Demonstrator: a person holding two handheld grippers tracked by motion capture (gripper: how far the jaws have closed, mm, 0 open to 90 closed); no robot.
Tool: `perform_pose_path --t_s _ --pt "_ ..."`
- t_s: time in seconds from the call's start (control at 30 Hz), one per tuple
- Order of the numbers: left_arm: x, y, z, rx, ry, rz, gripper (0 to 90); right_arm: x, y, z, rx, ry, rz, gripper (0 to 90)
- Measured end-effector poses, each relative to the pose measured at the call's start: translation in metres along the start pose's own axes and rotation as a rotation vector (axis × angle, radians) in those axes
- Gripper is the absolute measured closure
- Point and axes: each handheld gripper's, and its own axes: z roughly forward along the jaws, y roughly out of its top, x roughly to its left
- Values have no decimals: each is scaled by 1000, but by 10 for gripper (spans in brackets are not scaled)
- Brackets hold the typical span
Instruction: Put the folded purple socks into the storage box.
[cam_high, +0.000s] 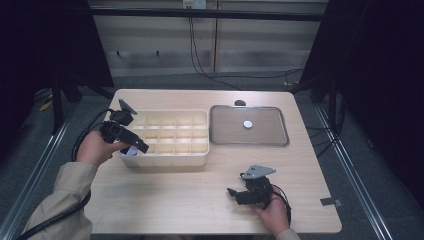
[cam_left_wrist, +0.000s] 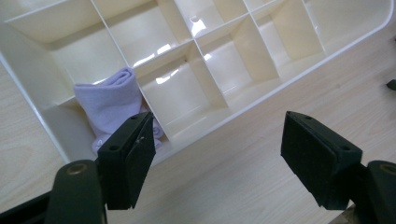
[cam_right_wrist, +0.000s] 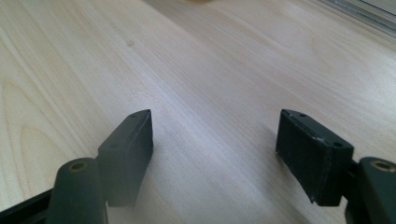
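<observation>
A cream compartment box (cam_high: 167, 158) stands on the table left of centre. A rolled lilac cloth (cam_left_wrist: 112, 100) lies in its near-left corner cell, also visible in the high view as the cloth (cam_high: 131, 151). My left gripper (cam_high: 134, 144) hovers over that corner; in its own view the left gripper (cam_left_wrist: 226, 154) is open, nothing between the jaws, the cloth just beyond its left jaw. My right gripper (cam_high: 236, 194) rests low near the table's front edge; the right gripper (cam_right_wrist: 219, 154) stands open over bare wood.
A metal tray (cam_high: 280, 140) lies right of the box with one small white round piece (cam_high: 248, 124) in it. The box's other cells (cam_left_wrist: 243, 51) look empty. A dark small object (cam_high: 240, 103) sits behind the tray. Cables trail off the table's left side.
</observation>
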Motion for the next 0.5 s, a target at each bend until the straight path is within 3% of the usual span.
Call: perform_pose_path --t_s 0.5 --pt "-9 -17 2 -22 -38 38 266 0 0 0 3 0 0 272"
